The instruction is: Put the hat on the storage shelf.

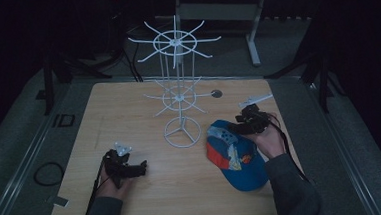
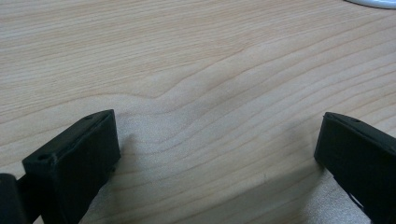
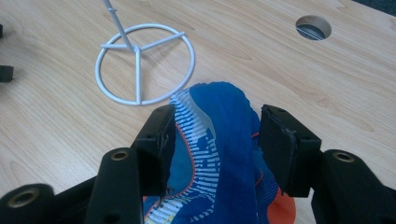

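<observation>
A blue cap (image 1: 236, 160) with orange panels and a printed brim lies on the wooden table (image 1: 123, 111), right of centre. My right gripper (image 1: 234, 129) is at the cap's far edge. In the right gripper view its jaws press on the bunched blue fabric of the cap (image 3: 219, 140) from both sides, so the right gripper (image 3: 215, 116) is shut on it. My left gripper (image 1: 141, 166) rests low at the front left, open over bare wood (image 2: 217, 135), with nothing between its jaws.
A tall white wire rack (image 1: 179, 88) with two rings of hooks stands mid-table; its round base (image 3: 140, 65) lies just beyond the cap. A cable hole (image 1: 216, 93) sits behind it. Dark floor and stands surround the table.
</observation>
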`<state>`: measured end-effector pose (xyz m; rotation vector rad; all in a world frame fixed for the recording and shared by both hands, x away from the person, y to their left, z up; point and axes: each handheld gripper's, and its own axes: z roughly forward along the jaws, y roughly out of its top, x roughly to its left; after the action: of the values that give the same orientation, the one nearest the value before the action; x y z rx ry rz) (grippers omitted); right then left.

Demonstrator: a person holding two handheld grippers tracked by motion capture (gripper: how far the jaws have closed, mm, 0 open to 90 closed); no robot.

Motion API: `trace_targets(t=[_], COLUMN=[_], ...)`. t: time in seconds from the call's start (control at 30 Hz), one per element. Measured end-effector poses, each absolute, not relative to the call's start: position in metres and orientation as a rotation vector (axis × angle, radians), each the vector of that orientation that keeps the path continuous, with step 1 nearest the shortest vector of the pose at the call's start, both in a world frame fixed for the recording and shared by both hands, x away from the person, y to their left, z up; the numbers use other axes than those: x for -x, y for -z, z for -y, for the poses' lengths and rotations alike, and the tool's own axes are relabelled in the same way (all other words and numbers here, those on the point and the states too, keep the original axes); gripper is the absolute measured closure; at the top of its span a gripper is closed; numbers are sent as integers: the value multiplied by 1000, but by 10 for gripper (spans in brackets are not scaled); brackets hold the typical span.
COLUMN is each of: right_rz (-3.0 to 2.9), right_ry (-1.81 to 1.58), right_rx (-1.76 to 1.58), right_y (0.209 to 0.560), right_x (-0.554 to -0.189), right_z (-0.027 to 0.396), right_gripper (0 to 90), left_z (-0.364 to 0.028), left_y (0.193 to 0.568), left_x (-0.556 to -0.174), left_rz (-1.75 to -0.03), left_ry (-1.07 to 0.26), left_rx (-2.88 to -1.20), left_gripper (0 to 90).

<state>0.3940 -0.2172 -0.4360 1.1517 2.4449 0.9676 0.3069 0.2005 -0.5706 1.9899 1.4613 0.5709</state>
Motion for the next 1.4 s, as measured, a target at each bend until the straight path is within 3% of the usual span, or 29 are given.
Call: trace_targets(t=[0.5, 1.4], right_rz=[-2532, -2569], right_ry=[-831, -734], right_rx=[-1163, -1237], right_y=[453, 478], right_x=[-402, -420], right_z=[209, 210], right_gripper=[353, 367], left_z=[-200, -200], left_y=[571, 571], left_x=[-307, -307], left_rz=[-1462, -1463], left_ry=[-569, -569], left_rx=[-1988, -1988], left_gripper=[1, 0])
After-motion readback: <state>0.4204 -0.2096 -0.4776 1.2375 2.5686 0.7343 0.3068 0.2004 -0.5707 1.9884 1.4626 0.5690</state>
